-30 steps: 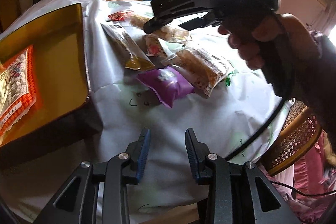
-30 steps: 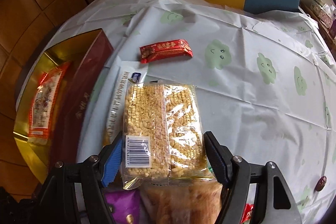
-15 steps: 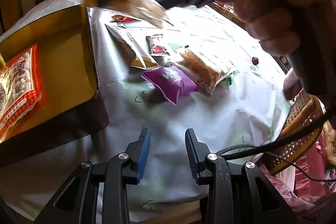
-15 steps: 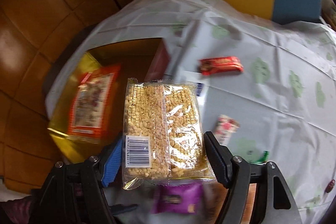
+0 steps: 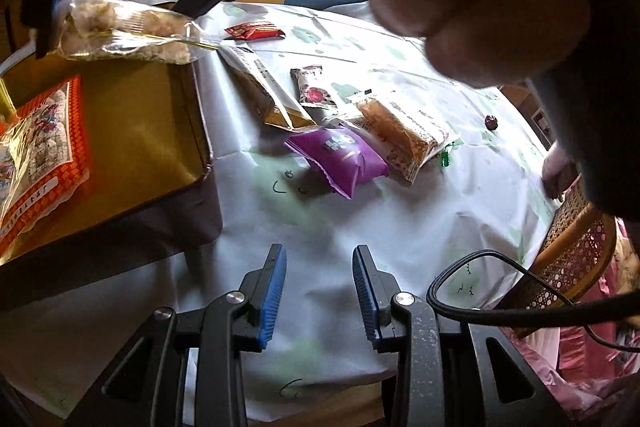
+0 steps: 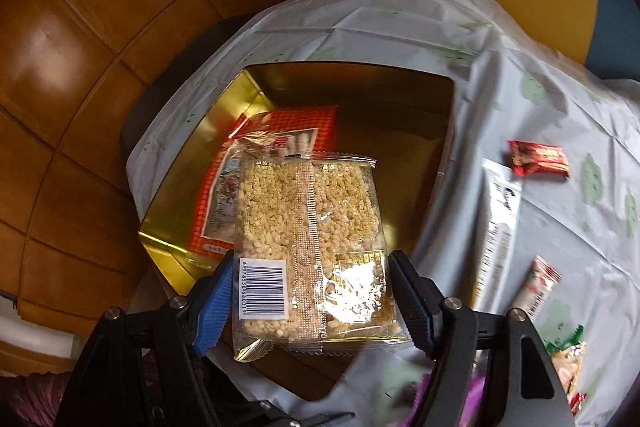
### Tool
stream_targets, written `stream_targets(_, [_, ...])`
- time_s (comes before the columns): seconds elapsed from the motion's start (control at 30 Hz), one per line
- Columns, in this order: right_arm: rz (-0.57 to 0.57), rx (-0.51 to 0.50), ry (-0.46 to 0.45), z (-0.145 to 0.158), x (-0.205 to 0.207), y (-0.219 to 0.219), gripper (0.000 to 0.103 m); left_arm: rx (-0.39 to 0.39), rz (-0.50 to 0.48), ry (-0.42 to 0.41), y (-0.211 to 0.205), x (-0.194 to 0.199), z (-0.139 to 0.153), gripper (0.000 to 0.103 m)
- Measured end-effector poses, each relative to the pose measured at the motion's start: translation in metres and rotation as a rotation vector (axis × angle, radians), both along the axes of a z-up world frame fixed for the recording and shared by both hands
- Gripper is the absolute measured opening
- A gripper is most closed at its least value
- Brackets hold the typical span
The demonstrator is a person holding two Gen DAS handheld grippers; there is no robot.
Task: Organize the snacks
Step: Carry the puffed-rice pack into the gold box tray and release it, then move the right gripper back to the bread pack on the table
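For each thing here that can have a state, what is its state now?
Right gripper: shut on rice cake pack, held above the box.
Left gripper: open, holds nothing.
Gold box: open, one orange packet inside.
Purple packet: sealed, on the tablecloth.

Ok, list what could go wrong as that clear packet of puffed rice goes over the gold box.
1. The right tongs pinch only the lower end of the clear puffed-rice packet, so its slick film may slip out early.
2. Released here, it would likely land on the orange snack bag in the gold box, not on the bare floor beside it.
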State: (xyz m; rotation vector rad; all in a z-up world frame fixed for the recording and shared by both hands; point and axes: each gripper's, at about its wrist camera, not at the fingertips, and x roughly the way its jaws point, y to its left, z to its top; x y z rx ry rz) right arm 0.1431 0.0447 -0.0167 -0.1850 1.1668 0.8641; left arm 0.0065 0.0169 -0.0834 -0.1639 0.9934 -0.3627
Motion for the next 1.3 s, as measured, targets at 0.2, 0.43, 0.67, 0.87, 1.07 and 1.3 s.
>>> stream_targets(0.2, [0.002, 0.018, 0.005, -0.005, 0.001, 0.005, 0.075, 0.002, 0.002, 0.001, 0.003, -0.002, 0.001, 0.035])
stream_targets(0.43, [-0.042, 0.046, -0.013, 0.001, 0.001, -0.013, 0.075, 0.009, 0.0, 0.0, 0.0, 0.0, 0.001, 0.036])
stream_targets(0.67, [-0.071, 0.034, -0.099, 0.012, -0.007, -0.043, 0.075, 0.018, -0.006, 0.0, -0.004, 0.001, 0.001, 0.038])
stream_targets(0.87, [-0.124, -0.022, -0.169, 0.019, -0.011, -0.083, 0.073, 0.035, -0.011, 0.001, -0.006, 0.002, 0.002, 0.042])
stream_targets(1.07, [-0.217, -0.085, -0.169, 0.01, -0.003, -0.138, 0.067, 0.053, -0.015, 0.002, -0.009, 0.003, 0.002, 0.045])
stream_targets(1.3, [-0.239, -0.255, -0.249, -0.003, -0.004, -0.184, 0.054, 0.083, -0.021, 0.002, -0.013, 0.003, 0.002, 0.047])
